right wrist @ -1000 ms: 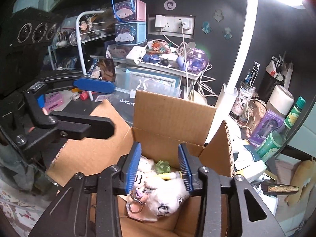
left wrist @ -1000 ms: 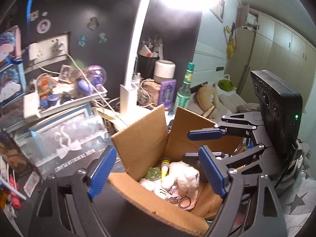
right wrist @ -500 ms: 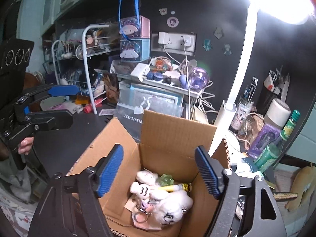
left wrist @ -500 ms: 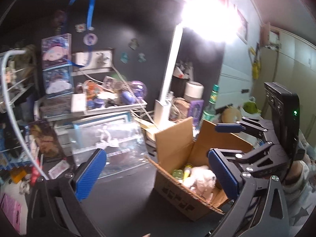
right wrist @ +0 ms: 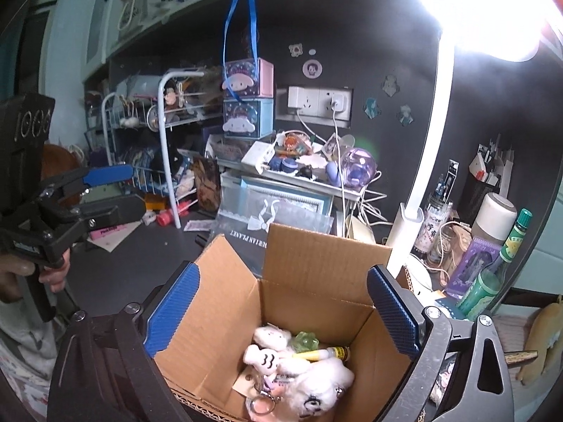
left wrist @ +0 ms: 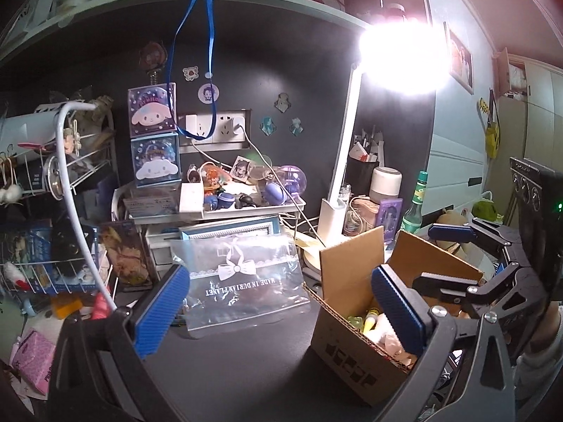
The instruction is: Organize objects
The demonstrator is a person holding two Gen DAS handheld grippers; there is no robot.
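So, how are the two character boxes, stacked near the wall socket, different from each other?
The upper box has pink sides and a pink-eared character; the lower box has blue sides and a white, long-eared character. A blue ribbon hangs in front of the upper box only. Both are alike in size and shape, with dark starry fronts.

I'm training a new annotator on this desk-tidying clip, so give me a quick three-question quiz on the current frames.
1. True or false: the right gripper is clamped on a plush toy.
2. Where does the yellow tube lie? A) on the dark desk B) inside the cardboard box C) in the white wire rack
3. Fill in: the clear bag with the white bow stands on the ______ side of the box in the left wrist view.

Key
1. False: its jaws have just been opening and stand wide above the box, with nothing between them.
2. B, beside the white plush keychains.
3. Left.
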